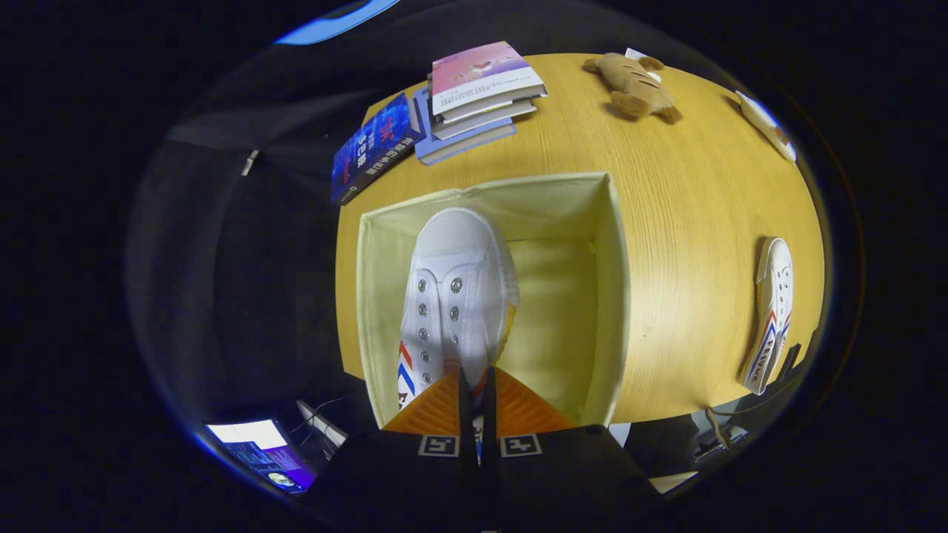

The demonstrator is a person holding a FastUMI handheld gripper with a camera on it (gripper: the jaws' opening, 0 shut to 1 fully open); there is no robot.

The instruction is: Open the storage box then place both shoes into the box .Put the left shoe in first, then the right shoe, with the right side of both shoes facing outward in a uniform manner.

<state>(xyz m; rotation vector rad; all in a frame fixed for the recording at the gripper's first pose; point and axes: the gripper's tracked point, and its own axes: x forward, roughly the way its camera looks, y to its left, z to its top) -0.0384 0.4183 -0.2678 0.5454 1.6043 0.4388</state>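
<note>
A white canvas shoe (453,303) with red and blue side stripes hangs toe-forward over the open cream fabric storage box (611,296). My gripper (474,385) is shut on the shoe's heel end, the fingers pressed close together on it. The shoe sits above the box's left half, near its left wall. The box's inside is bare beneath it. A second white shoe (772,311) lies on its side on the wooden table (689,192), well to the right of the box.
Beyond the box, a stack of books (478,96) and a dark blue book (374,148) lie at the table's far edge. A brown plush toy (633,85) lies far right. A lit screen (255,444) shows below the table, left of my fingers.
</note>
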